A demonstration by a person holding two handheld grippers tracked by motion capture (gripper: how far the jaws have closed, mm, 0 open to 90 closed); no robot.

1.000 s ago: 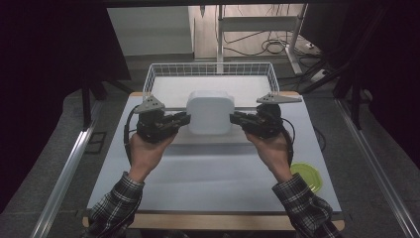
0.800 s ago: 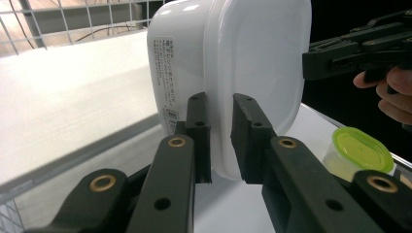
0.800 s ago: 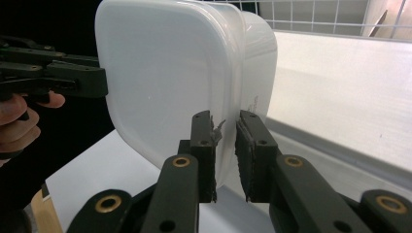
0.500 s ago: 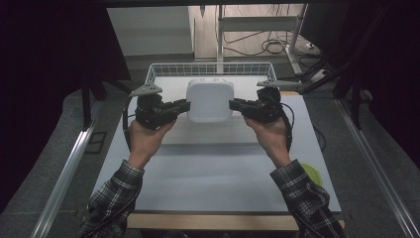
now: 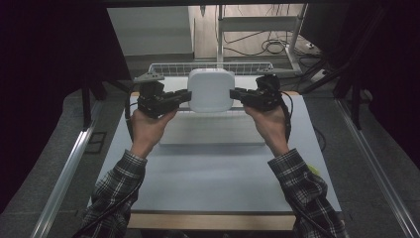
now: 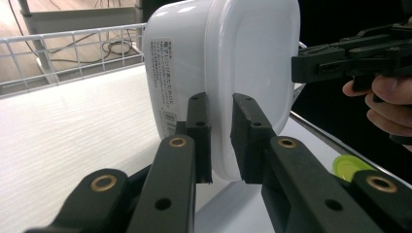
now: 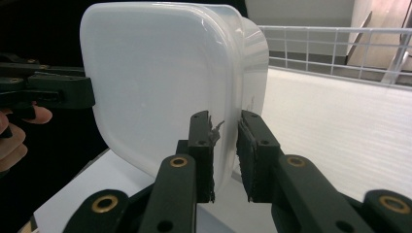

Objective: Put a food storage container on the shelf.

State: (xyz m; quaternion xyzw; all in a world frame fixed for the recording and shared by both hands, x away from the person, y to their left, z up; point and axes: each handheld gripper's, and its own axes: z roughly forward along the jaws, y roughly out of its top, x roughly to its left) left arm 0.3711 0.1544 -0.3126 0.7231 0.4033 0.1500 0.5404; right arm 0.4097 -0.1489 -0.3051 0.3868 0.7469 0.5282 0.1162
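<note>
above the table [image 5: 218,168] | left claw [image 5: 184,95] clamped on white container [image 5: 211,90] rim | right claw [image 5: 236,93] clamped on opposite rim

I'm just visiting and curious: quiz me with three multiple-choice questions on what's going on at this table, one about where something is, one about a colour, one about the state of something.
1. Where is the wire basket?
A. at the far edge of the table
B. at the near edge by the sleeves
C. under the table

2. What colour is the box being carried?
A. red
B. white
C. blue

3. How is the box held?
A. lying flat on the table
B. by one hand-held gripper alone
C. clamped at opposite edges by both hand-held grippers, off the table

Answers:
1 A: the high view shows the basket beyond the box, at the table's far edge.
2 B: it looks white in all three views.
3 C: the left hand-held gripper and the right hand-held gripper each pinch the box's rim, and the box hangs tilted above the table.
</note>
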